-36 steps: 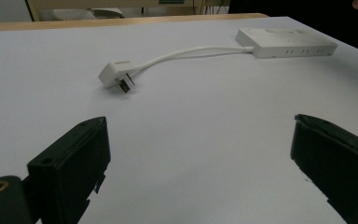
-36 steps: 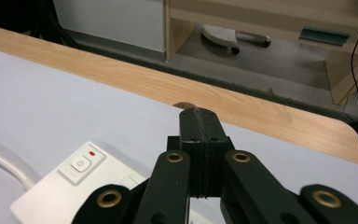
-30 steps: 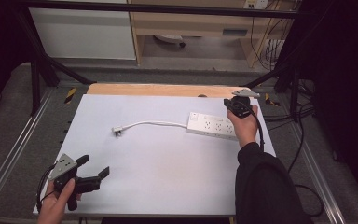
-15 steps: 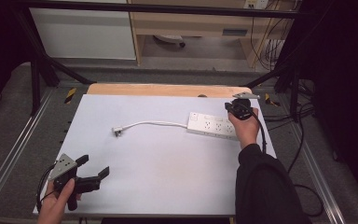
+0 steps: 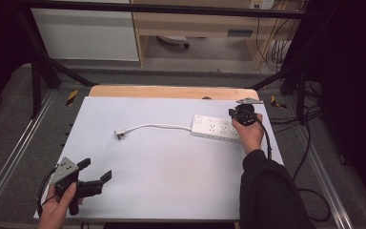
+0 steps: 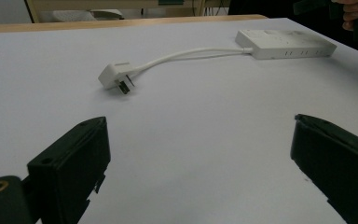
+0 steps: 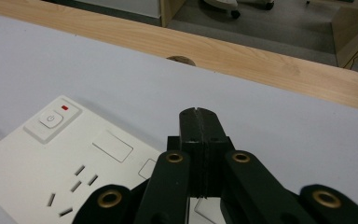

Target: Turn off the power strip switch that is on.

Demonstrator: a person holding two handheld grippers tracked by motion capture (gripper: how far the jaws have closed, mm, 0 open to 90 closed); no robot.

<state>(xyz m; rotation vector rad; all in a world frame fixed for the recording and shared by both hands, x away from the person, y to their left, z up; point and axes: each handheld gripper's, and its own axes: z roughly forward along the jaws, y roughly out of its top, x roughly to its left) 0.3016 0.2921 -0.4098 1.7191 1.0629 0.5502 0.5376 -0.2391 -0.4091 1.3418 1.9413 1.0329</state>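
My left gripper [image 5: 96, 177] sits at the near left corner of the white table [image 5: 171, 191], held low in my left hand [image 5: 59, 210], with its grey three-cornered plate on top. In the left gripper view its two black jaws stand wide apart with bare table between them, gripping nothing.

Ahead of those jaws, well apart from them, lies the white plug [image 6: 115, 78], resting on the table with its metal prongs turned toward me. In the high view the plug [image 5: 120, 135] is left of the table's middle. From it a white cord [image 5: 159, 126] curves to the right and joins the left end of the power strip [image 5: 217, 128].

The power strip lies flat toward the far right of the table, near the wooden edge [image 5: 171, 91] that runs along the table's far side. In the right gripper view I see its power button [image 7: 51, 118] with a small red mark beside it, and socket slots nearer me.

My right gripper [image 5: 240, 114] hovers over the right end of the strip, held in my right hand [image 5: 250, 134], a dark sleeve behind it. In the right gripper view its jaws are pressed together, tips meeting in a thin seam, with nothing between them. I cannot tell whether the tips touch the strip.
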